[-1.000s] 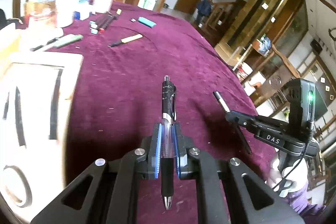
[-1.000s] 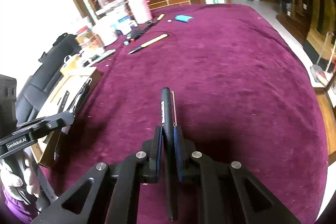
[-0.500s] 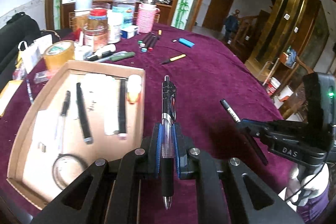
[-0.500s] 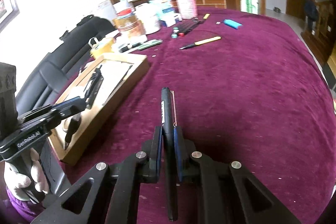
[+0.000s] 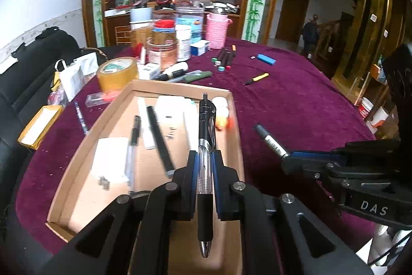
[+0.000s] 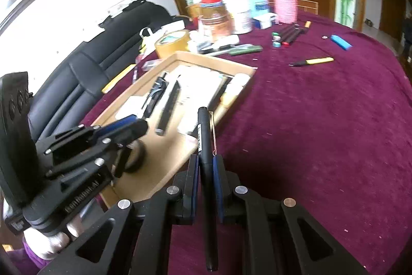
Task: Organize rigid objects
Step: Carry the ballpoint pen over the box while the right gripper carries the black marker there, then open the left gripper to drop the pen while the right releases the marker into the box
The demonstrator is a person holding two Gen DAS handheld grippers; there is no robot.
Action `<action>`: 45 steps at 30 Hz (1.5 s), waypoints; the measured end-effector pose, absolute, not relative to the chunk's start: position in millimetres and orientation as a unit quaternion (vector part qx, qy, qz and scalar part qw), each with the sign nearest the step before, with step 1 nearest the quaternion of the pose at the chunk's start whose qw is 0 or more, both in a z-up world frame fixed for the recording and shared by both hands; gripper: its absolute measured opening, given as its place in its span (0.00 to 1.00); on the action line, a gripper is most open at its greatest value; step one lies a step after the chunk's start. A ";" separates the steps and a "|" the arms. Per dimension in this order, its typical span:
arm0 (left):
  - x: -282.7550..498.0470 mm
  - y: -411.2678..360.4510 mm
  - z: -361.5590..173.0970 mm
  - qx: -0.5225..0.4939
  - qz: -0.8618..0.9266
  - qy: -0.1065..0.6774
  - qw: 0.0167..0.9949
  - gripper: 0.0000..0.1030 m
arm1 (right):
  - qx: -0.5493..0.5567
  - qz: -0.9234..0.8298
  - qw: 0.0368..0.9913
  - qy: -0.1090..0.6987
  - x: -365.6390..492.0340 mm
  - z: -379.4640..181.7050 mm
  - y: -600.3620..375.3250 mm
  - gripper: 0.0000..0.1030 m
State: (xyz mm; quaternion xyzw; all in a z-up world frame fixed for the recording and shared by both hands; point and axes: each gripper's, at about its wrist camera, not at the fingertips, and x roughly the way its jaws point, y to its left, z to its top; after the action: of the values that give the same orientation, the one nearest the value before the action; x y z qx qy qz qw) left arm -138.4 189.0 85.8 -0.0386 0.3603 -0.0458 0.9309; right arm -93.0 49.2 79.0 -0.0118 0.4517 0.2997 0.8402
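Pens in both grippers. Left gripper point(image 5: 204, 166) clamped on clear-barrelled retractable pen with black rubber grip and black clip point(image 5: 205, 159), lower centre of left wrist frame, metal tip toward camera, clip end out over shallow brown cardboard tray point(image 5: 238, 120). Right gripper point(image 6: 206, 169) clamped on slim matt-black pen with thin metal clip point(image 6: 204, 146), lower centre of right wrist frame, far end over tray's near right edge.

Writing: "DAS" in white on right gripper body, lower right of left wrist frame. Embossed lettering on left gripper handle, lower left of right wrist frame, too blurred to read. White print on black pen barrel, unreadable.

Tray holds black pens, white pieces, a tape roll; bare cardboard strip at centre and near end. Right of tray: wide bare maroon velvet tablecloth point(image 6: 322, 120). Upper centre crowded: brown packing-tape roll point(image 5: 117, 72), jars, pink ribbed cup point(image 5: 217, 30), markers, blue lighter point(image 5: 266, 59), yellow-handled cutter point(image 5: 257, 78).
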 end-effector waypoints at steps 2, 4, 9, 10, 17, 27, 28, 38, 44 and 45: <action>-138.6 198.9 84.0 -0.040 -0.037 0.361 0.931 0.10 | -0.007 0.309 0.833 0.458 -88.9 77.9 64.4 0.12; -139.4 205.6 82.2 -0.042 -0.032 0.363 0.930 0.10 | -0.005 0.314 0.829 0.463 -88.0 77.0 76.9 0.12; -141.7 225.3 75.6 -0.054 -0.027 0.368 0.928 0.10 | 0.009 0.319 0.816 0.482 -82.0 70.2 100.6 0.12; -140.8 227.3 74.6 -0.056 -0.026 0.369 0.927 0.10 | 0.014 0.318 0.814 0.486 -80.4 68.3 103.7 0.12; -139.6 250.8 64.4 -0.076 -0.018 0.377 0.923 0.10 | 0.048 0.315 0.804 0.503 -71.9 61.4 110.7 0.12; -137.7 288.3 54.2 -0.131 -0.009 0.388 0.912 0.10 | 0.111 0.313 0.786 0.522 -59.6 53.1 109.8 0.12; -136.8 290.3 52.7 -0.132 -0.008 0.390 0.911 0.10 | 0.117 0.312 0.782 0.526 -57.5 50.3 111.4 0.12; -127.5 294.0 39.0 -0.142 -0.005 0.410 0.901 0.10 | 0.130 0.296 0.773 0.546 -52.9 31.6 121.1 0.12; -125.4 295.5 38.9 -0.133 0.003 0.413 0.901 0.10 | 0.130 0.276 0.777 0.550 -49.1 23.1 118.1 0.12; -124.5 295.6 37.1 -0.131 0.004 0.419 0.898 0.10 | 0.127 0.275 0.780 0.548 -49.9 23.6 117.9 0.12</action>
State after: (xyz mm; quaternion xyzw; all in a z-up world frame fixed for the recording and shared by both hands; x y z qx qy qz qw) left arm -124.5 295.6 37.1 -0.1311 0.4190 0.0041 0.8985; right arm -49.9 117.9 23.6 0.1273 0.5476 0.2749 0.7800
